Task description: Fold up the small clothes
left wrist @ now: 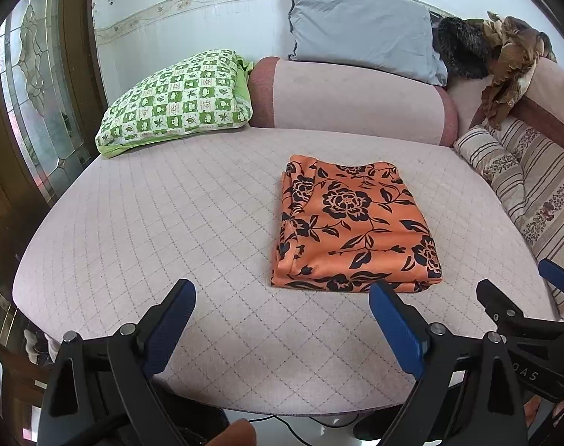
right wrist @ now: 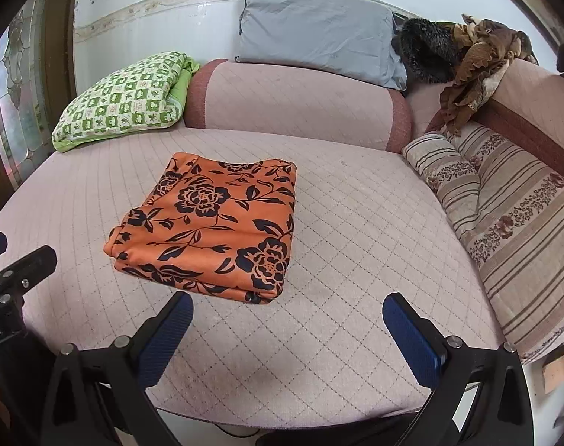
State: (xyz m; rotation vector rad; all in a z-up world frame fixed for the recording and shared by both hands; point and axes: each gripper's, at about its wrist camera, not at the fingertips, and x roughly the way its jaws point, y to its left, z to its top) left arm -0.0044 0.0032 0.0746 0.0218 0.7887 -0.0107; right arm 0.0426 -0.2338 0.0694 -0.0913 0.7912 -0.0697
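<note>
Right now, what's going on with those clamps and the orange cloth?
Left gripper open, empty. Right gripper open, empty. Orange floral cloth lies folded on the quilted cushion. Nothing in the way.

An orange garment (left wrist: 350, 226) printed with black flowers and leaves is laid flat on the quilted pink surface (left wrist: 170, 223). It is folded into a compact, roughly rectangular stack, with several layers shown along its near and left edges. The top face is smooth; a slight ripple is seen at its far left corner.
</note>
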